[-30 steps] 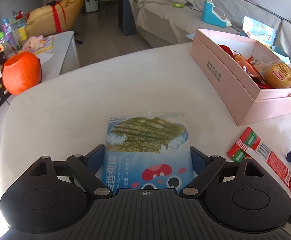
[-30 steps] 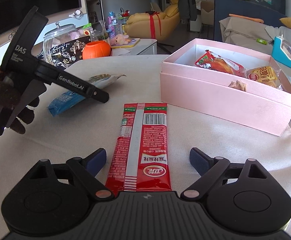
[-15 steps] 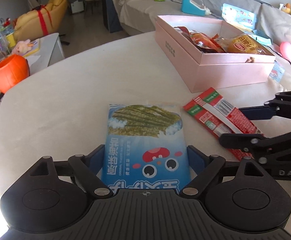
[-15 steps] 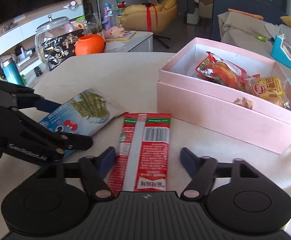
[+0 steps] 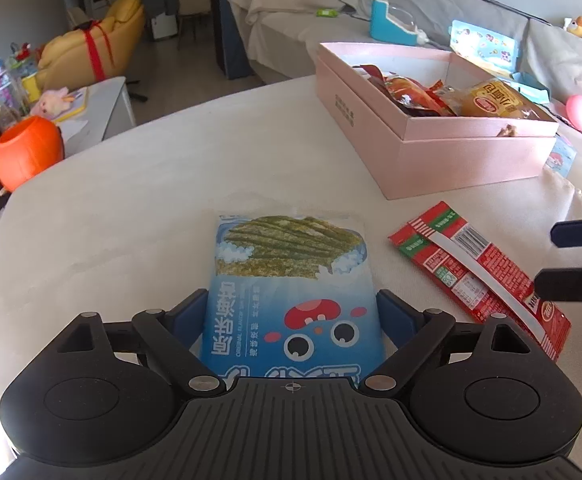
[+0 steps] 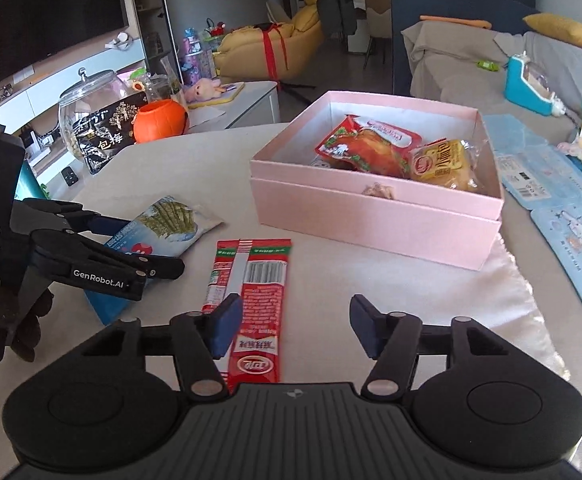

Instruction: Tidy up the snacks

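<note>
The left tongs clamped the flat blue seaweed snack packet, the right tongs gaped apart around the red wrapper; lifting level toward the far pink cardboard box seemed wise.

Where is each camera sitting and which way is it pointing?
Left wrist: on the left gripper, facing forward over the blue seaweed packet between its fingers.
Right wrist: on the right gripper, facing the red packet; the left gripper and gloved hand show.
Shared: both packets, pink box, orange pumpkin.
</note>
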Tool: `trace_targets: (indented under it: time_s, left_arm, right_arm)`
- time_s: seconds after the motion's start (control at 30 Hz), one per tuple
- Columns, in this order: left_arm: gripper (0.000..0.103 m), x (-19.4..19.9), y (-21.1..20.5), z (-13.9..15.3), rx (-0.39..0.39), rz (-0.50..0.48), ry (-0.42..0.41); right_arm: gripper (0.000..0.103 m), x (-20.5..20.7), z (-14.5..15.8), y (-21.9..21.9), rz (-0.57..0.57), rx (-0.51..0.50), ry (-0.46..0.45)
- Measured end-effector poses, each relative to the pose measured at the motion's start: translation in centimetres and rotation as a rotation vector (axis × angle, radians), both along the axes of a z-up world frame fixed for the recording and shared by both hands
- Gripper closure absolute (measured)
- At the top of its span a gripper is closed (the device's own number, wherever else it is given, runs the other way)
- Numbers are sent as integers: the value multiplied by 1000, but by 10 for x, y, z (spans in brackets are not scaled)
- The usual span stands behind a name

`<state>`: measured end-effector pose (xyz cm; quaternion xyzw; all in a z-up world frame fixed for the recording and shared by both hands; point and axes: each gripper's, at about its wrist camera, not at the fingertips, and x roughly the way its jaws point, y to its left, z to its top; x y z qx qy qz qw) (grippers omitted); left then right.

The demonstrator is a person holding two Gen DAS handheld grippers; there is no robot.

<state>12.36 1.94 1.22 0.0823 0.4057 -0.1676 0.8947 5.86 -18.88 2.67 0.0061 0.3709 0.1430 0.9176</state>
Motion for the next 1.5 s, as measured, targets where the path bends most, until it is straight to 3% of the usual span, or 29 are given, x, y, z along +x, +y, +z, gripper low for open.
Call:
trace_targets:
  time_s: [0.1, 0.17, 0.23, 0.3, 0.33, 0.5, 0.63, 0.77, 0.87, 0.97, 1.0, 1.03, 1.07, 1.13, 1.23, 1.3, 1.43, 1.5]
  left_arm:
    - [12, -5, 4, 0, -5, -16, 0]
    - [12, -7, 6, 0, -6, -18, -3]
    - [12, -7, 5, 0, -6, -14, -5]
    - [11, -6, 4, -1, -8, -6, -8]
    - [11, -5, 3, -1, -9, -3, -13]
    - [18, -15, 2, 14, -46, -10, -29]
    - [18, -25, -3, 74, -206, -51, -135]
    - [13, -17, -22, 154, -325, -123, -346]
    - [13, 12, -44, 181, -399, -133, -415]
    - [11, 60, -69, 161, -512, -164, -353]
    - [12, 79, -83, 142, -493, -177, -290]
    - [13, 103, -102, 117, -409, -191, -177]
    - [14, 116, -113, 97, -353, -190, -125]
    - [14, 125, -116, 76, -365, -185, -138]
    - [17, 127, -98, 69, -498, -150, -151]
    - [17, 128, -86, 71, -543, -144, -146]
    - [18, 113, -59, 80, -505, -69, -227]
    - [18, 100, -46, 81, -496, -35, -228]
  right_arm:
    - [41, 7, -11, 19, 48, 20, 44]
    - [34, 14, -20, 35, 80, 6, 72]
    - [32, 17, -26, 51, 77, -57, 34]
    - [40, 16, -27, 63, 92, -144, 3]
    - [54, 13, -24, 63, 114, -151, -5]
    - [57, 1, 4, 34, 61, -108, -43]
    - [57, -8, 51, -12, -16, -31, -128]
    - [57, -7, 116, -49, -114, 21, -289]
    - [57, 2, 154, -67, -195, 15, -400]
    - [57, 20, 176, -78, -238, -8, -432]
    - [57, 26, 178, -80, -246, -22, -434]
    - [57, 34, 180, -82, -256, -39, -430]
    - [57, 41, 180, -83, -262, -53, -422]
    - [57, 60, 176, -83, -268, -84, -379]
    - [57, 84, 167, -80, -255, -122, -328]
    - [57, 97, 159, -76, -247, -133, -312]
    - [56, 127, 140, -68, -222, -37, -247]
    - [47, 145, 126, -64, -176, 22, -211]
